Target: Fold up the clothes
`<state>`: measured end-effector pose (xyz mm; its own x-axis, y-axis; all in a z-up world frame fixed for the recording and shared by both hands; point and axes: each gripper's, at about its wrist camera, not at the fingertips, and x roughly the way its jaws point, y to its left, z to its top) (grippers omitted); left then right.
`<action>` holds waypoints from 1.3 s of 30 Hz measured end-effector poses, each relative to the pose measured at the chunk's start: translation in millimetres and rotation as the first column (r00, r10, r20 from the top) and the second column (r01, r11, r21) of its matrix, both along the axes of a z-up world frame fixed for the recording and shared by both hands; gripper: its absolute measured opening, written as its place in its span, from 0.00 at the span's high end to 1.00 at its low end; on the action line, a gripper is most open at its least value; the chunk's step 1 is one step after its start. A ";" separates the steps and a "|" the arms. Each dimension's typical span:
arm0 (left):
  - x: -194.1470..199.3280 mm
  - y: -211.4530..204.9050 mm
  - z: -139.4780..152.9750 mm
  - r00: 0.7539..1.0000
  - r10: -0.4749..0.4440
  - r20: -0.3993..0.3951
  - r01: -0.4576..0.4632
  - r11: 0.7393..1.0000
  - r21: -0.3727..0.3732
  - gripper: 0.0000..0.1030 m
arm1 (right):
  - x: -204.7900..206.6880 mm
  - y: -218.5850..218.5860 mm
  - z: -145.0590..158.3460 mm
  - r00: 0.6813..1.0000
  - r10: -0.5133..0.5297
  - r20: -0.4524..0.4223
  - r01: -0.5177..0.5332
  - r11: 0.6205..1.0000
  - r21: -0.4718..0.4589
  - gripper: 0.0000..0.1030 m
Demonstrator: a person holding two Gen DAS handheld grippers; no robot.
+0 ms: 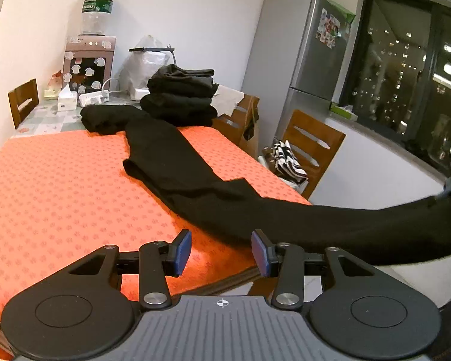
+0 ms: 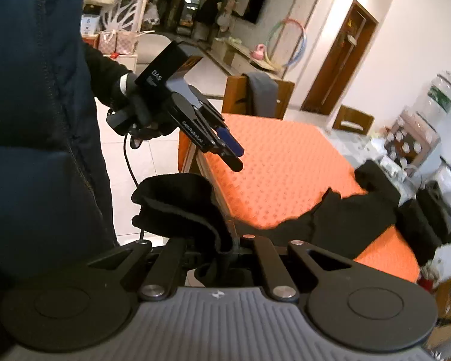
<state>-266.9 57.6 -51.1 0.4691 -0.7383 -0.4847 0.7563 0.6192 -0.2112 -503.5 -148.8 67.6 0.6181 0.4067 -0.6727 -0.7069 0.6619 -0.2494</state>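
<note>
Orange mat (image 1: 60, 186) carries the black garment (image 1: 165, 156) stretched long for folding, its end clamped in the right gripper (image 2: 225, 249) off the edge, while the left gripper (image 1: 221, 251) hovers half-open, empty.

Black garment (image 2: 189, 207) in right gripper (image 2: 230, 251) — orange table (image 2: 285, 174)

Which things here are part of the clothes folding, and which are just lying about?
Part of the job:
- long black garment, one end pinched in the right gripper
- left gripper, open and empty
- folded black stack
- orange mat

Lying about:
- tissue box
- fridge
- water dispenser
- striped cloth
</note>
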 end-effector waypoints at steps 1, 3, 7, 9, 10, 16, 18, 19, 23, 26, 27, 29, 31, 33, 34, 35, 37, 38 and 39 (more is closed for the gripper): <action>0.1 -0.5 -1.0 1.000 -0.002 -0.003 0.002 1.000 -0.002 0.54 | -0.7 -0.5 2.0 1.000 -0.017 0.001 0.017 1.000 0.002 0.93; 3.8 -2.1 -1.3 1.000 -0.009 -0.003 0.009 1.000 -0.004 0.54 | 11.9 -4.7 7.0 0.999 -0.042 0.013 0.042 0.999 0.005 0.93; 19.2 -5.9 0.8 1.000 -0.023 0.002 0.023 1.000 -0.005 0.53 | 58.3 -16.8 21.5 0.996 -0.087 0.031 0.086 0.996 0.028 0.93; 31.8 -8.4 3.3 1.000 -0.030 0.008 0.030 1.000 -0.005 0.52 | 86.9 -23.6 28.0 0.994 -0.103 0.042 0.102 0.994 0.033 0.93; 39.4 -9.9 4.7 0.999 -0.036 0.013 0.036 0.999 -0.004 0.51 | 102.6 -26.9 31.0 0.993 -0.107 0.048 0.106 0.994 0.030 0.93; 88.6 -20.5 8.8 0.998 -0.068 0.015 0.067 0.998 0.004 0.49 | 225.1 -51.8 45.9 0.990 -0.129 0.053 0.129 0.992 0.000 0.93; 106.4 -23.1 8.5 0.998 -0.068 0.007 0.068 0.998 -0.002 0.49 | 272.5 -62.3 46.6 0.990 -0.138 0.030 0.138 0.990 -0.005 0.93; 115.3 -24.8 8.2 0.998 -0.068 0.003 0.068 0.998 -0.005 0.49 | 295.5 -67.7 43.9 0.989 -0.145 0.009 0.145 0.989 -0.003 0.93; 149.1 -34.4 6.3 0.998 -0.056 -0.005 0.056 0.998 -0.002 0.48 | 385.5 -91.3 22.2 0.980 -0.175 -0.098 0.177 0.984 0.016 0.93; 166.7 -43.1 5.7 0.999 -0.037 -0.032 0.037 0.999 0.009 0.48 | 447.7 -111.3 -11.3 0.959 -0.206 -0.195 0.220 0.974 0.050 0.92; 170.7 -46.8 5.7 0.999 -0.031 -0.040 0.032 0.999 0.011 0.48 | 468.1 -118.8 -24.0 0.949 -0.217 -0.229 0.237 0.970 0.062 0.92; 176.5 -54.4 4.0 0.998 -0.015 -0.057 0.016 1.000 0.019 0.48 | 498.8 -131.3 -52.1 0.929 -0.228 -0.292 0.263 0.961 0.088 0.92; 180.8 -63.0 -0.6 0.997 0.014 -0.082 -0.012 0.999 0.032 0.48 | 528.3 -142.3 -85.3 0.906 -0.233 -0.352 0.286 0.953 0.104 0.92; 182.5 -72.2 -5.3 0.993 0.050 -0.104 -0.045 0.998 0.051 0.48 | 556.9 -151.1 -119.3 0.880 -0.238 -0.412 0.307 0.946 0.108 0.91; 183.7 -76.2 -7.5 0.990 0.074 -0.117 -0.068 0.996 0.059 0.48 | 564.3 -154.2 -131.5 0.872 -0.249 -0.421 0.316 0.944 0.095 0.89; 184.9 -79.3 -9.3 0.987 0.098 -0.131 -0.090 0.994 0.065 0.48 | 569.9 -156.9 -142.4 0.866 -0.263 -0.425 0.325 0.943 0.079 0.83; 183.5 -84.3 -12.7 0.978 0.144 -0.151 -0.134 0.988 0.070 0.48 | 581.1 -162.3 -164.2 0.854 -0.290 -0.433 0.342 0.939 0.045 0.69; 182.3 -86.1 -14.0 0.974 0.162 -0.159 -0.152 0.986 0.072 0.48 | 583.0 -165.7 -169.1 0.850 -0.292 -0.437 0.345 0.937 0.044 0.65; 180.4 -88.6 -14.8 0.970 0.179 -0.167 -0.169 0.983 0.072 0.48 | 584.0 -169.3 -172.5 0.848 -0.292 -0.442 0.347 0.936 0.047 0.64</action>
<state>-86.6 -31.0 -65.9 0.4937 -0.6217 -0.6081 0.5912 0.7528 -0.2896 80.5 -318.1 -104.9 0.3965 0.3306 -0.8565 -0.4693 0.8748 0.1204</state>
